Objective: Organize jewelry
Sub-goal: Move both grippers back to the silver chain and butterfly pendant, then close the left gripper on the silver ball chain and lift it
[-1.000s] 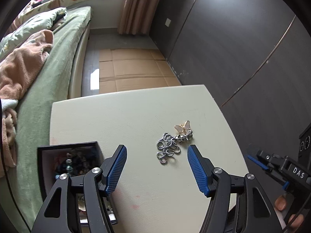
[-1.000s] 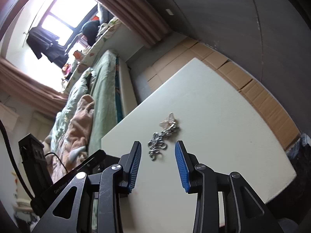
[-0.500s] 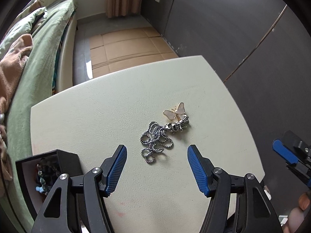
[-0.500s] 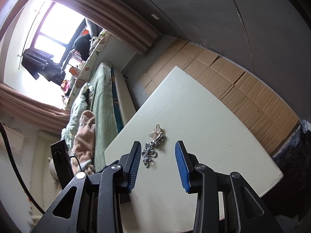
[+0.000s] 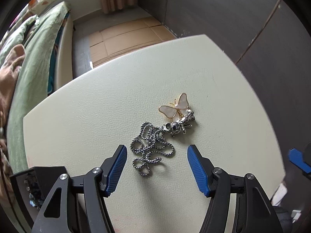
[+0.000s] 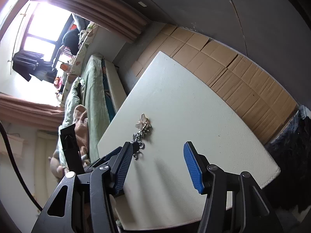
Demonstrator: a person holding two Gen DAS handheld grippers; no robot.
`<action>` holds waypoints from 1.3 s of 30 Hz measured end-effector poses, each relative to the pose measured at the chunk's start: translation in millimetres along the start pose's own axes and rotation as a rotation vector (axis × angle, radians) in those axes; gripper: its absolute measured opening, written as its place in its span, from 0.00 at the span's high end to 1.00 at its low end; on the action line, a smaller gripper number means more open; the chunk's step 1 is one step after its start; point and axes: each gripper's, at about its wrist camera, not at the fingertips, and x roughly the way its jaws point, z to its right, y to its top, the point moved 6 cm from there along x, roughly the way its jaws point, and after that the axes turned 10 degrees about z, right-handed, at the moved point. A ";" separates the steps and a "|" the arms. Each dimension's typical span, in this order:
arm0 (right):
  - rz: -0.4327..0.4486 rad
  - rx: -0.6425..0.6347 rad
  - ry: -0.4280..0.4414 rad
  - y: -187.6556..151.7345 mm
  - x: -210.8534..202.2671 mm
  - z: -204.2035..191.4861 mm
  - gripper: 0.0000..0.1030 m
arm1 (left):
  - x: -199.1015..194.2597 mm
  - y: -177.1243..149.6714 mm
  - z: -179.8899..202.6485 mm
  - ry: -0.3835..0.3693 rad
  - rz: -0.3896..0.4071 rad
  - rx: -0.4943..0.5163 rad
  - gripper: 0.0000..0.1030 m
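Observation:
A silver ball-chain necklace [image 5: 151,147] lies bunched on the cream table [image 5: 97,116], its small silver figure pendant [image 5: 180,125] resting against a pearly gold-rimmed butterfly brooch [image 5: 175,108]. My left gripper [image 5: 157,151] points steeply down over the chain with its jaws open; the chain's near loops lie between the blue fingertips, untouched. My right gripper [image 6: 158,149] hovers lower right of the pile, its jaws opening and nothing between them. In the right wrist view the chain [image 6: 139,145] shows just past that gripper's left finger, with the butterfly [image 6: 142,122] beyond.
An open black jewelry box [image 5: 29,182] with beads inside sits at the table's near left corner. A bed with a green cover [image 5: 35,58] runs along the left. Cardboard sheets [image 5: 126,35] cover the floor beyond the table. Dark wall panels [image 5: 252,19] stand to the right.
My left gripper has come down and forward over the necklace, which now looks larger and closer; the box has slid toward the frame's corner. My right gripper's jaws have widened and it has rolled.

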 end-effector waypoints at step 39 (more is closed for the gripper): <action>-0.073 -0.171 -0.134 -38.1 62.3 -46.0 0.39 | -114.1 -4.9 -80.6 -0.167 0.303 -0.214 0.89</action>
